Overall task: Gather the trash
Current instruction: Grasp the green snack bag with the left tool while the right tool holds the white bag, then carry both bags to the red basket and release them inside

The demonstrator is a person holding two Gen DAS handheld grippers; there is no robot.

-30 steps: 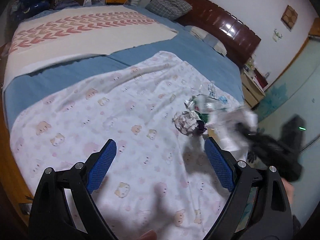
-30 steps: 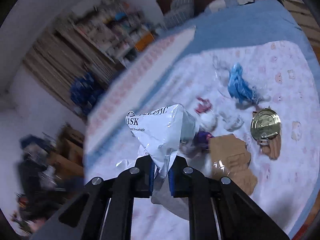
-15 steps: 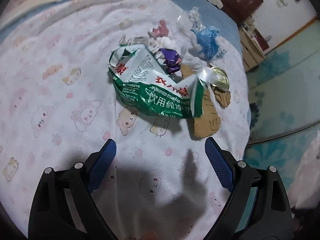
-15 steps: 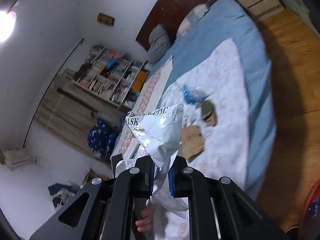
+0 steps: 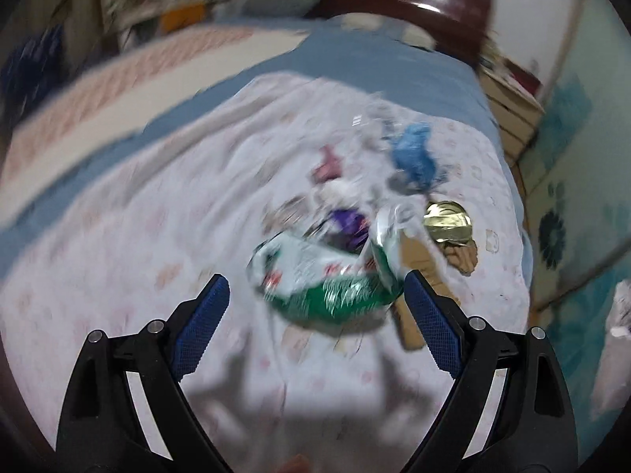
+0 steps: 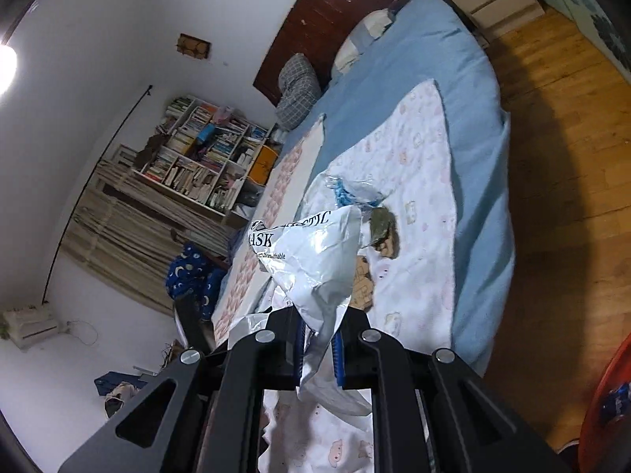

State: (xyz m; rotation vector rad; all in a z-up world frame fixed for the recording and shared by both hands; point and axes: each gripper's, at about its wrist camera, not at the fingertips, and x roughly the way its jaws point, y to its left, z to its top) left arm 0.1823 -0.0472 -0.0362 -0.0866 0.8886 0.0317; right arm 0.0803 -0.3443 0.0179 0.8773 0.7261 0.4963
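Note:
My left gripper (image 5: 315,311) is open and empty, just short of a crumpled green-and-white plastic wrapper (image 5: 323,280) on the pink-patterned sheet (image 5: 138,236). Beyond it lie a purple wrapper (image 5: 349,222), a blue wad (image 5: 414,153), a gold can lid (image 5: 447,220) and brown cardboard (image 5: 418,264); this view is motion-blurred. My right gripper (image 6: 318,349) is shut on a white plastic mask bag (image 6: 311,252), held beside the bed above the sheet's edge. The blue wad (image 6: 347,193), lid (image 6: 382,222) and cardboard (image 6: 363,283) show behind the bag.
The bed has a blue cover (image 6: 414,90), a dark wooden headboard (image 6: 327,19) and pillows (image 6: 297,86). A bookshelf (image 6: 205,161) stands beyond the bed. A wooden floor (image 6: 560,157) lies to the right, with a red bin rim (image 6: 603,394) at the lower right. A nightstand (image 5: 508,106) stands by the headboard.
My left gripper has swung and moved closer to the green wrapper, staying open. My right gripper still holds the mask bag and has tilted slightly beside the bed.

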